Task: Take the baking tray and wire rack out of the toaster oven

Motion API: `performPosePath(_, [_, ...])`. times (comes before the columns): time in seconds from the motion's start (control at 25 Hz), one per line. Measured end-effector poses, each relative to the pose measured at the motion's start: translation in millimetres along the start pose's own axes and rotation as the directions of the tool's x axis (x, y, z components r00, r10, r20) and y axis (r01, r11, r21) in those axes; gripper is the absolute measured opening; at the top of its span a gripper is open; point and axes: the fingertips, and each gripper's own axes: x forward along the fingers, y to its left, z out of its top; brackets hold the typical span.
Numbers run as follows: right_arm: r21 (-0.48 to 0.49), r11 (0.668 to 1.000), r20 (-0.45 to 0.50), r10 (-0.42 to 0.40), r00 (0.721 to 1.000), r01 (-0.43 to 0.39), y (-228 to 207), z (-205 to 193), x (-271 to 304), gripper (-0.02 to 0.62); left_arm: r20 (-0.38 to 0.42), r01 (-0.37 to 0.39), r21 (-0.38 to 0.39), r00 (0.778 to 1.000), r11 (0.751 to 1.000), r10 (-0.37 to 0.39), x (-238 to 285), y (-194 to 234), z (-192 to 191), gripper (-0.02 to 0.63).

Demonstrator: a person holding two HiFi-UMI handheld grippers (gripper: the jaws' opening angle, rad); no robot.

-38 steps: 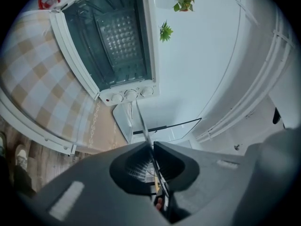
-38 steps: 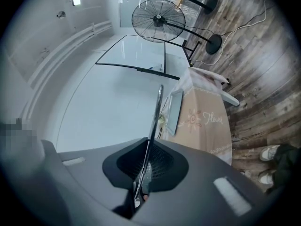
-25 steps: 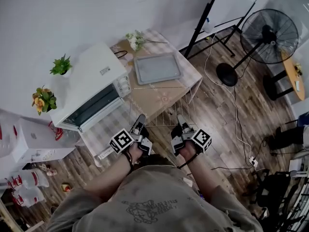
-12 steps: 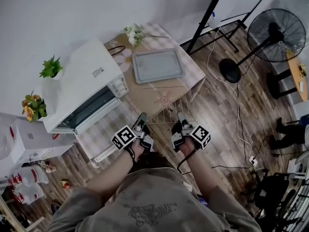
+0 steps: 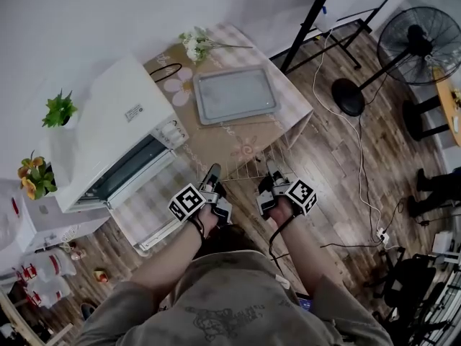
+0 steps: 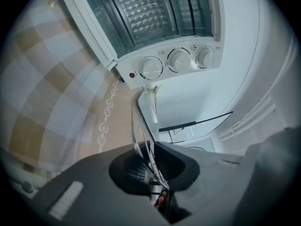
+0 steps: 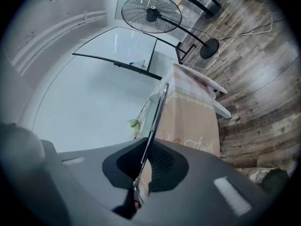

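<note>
Steep overhead — low close-ups, table [image 5: 216, 141] shared

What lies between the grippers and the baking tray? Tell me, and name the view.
The wire rack, clamped by the left gripper and right gripper, reaches toward the baking tray; the head view shows it.

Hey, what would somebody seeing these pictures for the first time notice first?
The thin silver wire rack catches the eye first. It is held over the near edge of the beige-clothed table, with the left gripper and right gripper each shut on its near side. Behind it a grey rectangular baking tray lies on the table, and at the left stands the white toaster oven, its door open.
</note>
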Motion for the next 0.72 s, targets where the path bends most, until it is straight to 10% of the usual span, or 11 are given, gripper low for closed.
performPosePath(0.72, [0.004, 0.999, 0.053, -0.047, 0.998, 0.047, -30.0, 27.8, 48.9, 0.026, 0.031, -0.032, -0.102, 0.999, 0.994, 0.036, 39.5, 19.4, 7.0, 0.002])
